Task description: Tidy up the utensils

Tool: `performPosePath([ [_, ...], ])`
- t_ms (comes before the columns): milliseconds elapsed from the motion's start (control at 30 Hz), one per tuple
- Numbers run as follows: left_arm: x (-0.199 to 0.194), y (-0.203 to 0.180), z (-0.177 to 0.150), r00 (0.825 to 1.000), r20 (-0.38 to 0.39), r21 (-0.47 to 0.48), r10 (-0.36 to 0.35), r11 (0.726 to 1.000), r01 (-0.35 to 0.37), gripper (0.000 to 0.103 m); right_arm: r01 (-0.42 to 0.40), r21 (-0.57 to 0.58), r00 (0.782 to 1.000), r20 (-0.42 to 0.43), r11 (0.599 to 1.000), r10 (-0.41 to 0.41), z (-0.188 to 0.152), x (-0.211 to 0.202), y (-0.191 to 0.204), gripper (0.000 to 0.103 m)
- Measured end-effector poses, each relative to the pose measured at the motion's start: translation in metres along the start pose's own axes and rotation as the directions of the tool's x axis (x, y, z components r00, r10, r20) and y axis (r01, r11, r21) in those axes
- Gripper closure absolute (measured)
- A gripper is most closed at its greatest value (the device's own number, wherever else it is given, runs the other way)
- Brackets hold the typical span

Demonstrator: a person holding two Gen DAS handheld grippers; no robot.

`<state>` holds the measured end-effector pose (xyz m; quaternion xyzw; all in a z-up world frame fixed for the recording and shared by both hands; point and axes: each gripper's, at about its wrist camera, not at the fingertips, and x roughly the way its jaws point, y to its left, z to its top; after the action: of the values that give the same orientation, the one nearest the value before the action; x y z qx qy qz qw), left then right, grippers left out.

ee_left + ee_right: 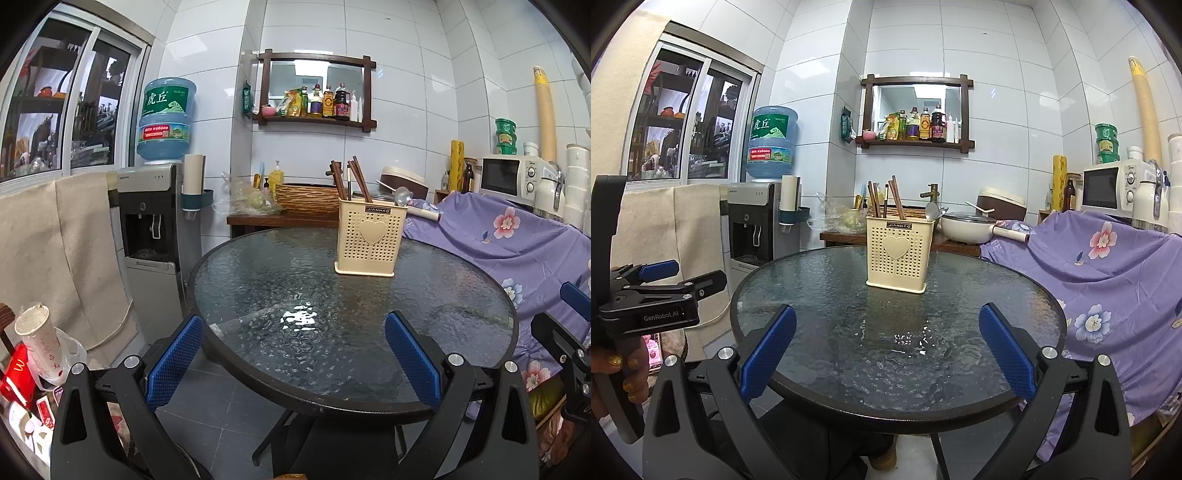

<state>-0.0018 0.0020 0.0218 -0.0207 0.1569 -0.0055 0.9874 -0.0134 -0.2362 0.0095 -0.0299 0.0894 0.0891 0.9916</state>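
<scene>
The holder (898,254) hides the chopsticks' (897,201) lower ends, perhaps other utensils.

Both wrist views bright, even indoor light, cool white tint. Overhead source: specular glare patch on the textured glass tabletop (299,317), straight ahead between the fingers; same glare in the right view (908,341). Soft sheen on the white wall tiles (399,74). Shadows weak, diffuse. Window (66,99) up-left is darker than the room. Heavy fisheye bending at edges, black vignette corners. Centre sharp, rim slightly soft, no motion blur.
</scene>
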Motion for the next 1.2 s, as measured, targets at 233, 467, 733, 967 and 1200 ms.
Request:
performPosePath([
  [233, 0.0005, 0.0, 0.0011, 1.0, 0.002, 0.006, 0.001, 1.0, -0.001, 0.006, 0.0, 0.003, 1.0, -0.004, 1.0, 0.0, 0.001, 0.0015, 0.0002, 0.006],
  [467, 0.0002, -0.0026, -0.0001, 1.0, 0.0, 0.009, 0.0, 1.0, 0.0, 0.006, 0.0, 0.003, 1.0, -0.006, 1.0, 0.0, 0.0013, 0.0017, 0.0002, 0.006],
  [733, 0.0011, -0.0046, -0.0023, 1.0, -0.007, 0.014, 0.007, 1.0, -0.007, 0.006, 0.001, 0.005, 1.0, -0.011, 1.0, -0.001, 0.0007, 0.0036, 0.0014, 0.006],
  [967, 0.0011, -0.0055, -0.0038, 1.0, -0.01, 0.013, 0.01, 1.0, -0.01, 0.006, 0.0, 0.007, 1.0, -0.013, 1.0, 0.0, 0.0003, 0.0035, 0.002, 0.006],
  [1200, 0.002, -0.0062, -0.0037, 1.0, -0.017, 0.012, 0.012, 1.0, -0.012, 0.006, -0.001, 0.005, 1.0, -0.017, 1.0, 0.001, 0.0002, 0.0031, 0.0033, 0.006],
])
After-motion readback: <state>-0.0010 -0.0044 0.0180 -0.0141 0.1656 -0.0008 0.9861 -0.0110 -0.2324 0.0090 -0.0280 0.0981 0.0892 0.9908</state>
